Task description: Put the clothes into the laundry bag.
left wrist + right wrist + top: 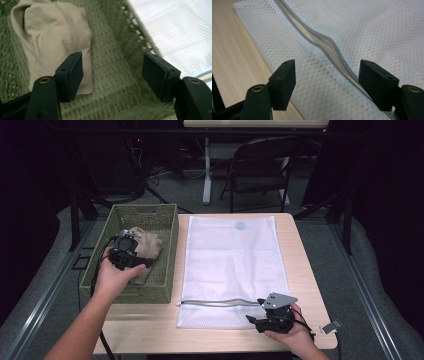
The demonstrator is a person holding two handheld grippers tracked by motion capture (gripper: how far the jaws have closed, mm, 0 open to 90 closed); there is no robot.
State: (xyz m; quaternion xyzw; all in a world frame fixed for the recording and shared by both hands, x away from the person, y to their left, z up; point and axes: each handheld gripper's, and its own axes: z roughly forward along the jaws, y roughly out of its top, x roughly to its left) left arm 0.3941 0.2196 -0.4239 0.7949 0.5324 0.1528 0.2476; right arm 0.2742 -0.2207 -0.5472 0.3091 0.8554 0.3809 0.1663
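A white mesh laundry bag [230,260] lies flat on the wooden table [150,325], its grey zipper edge [215,302] near the front. A beige cloth [150,245] sits crumpled in a green woven basket [145,211] left of the bag. My left gripper [142,265] hangs inside the basket, over the cloth's near side. In the left gripper view it [112,75] stands open above the basket floor [110,50], with the cloth [55,32] up to the left. My right gripper [327,82] is open just above the bag [374,30], and the partly gaping zipper [322,40] runs between its jaws.
A black folding chair [260,167] and a white desk leg [206,170] stand beyond the table. A small silver object [331,326] lies at the table's front right corner. Bare wood [234,50] runs along the bag's near edge.
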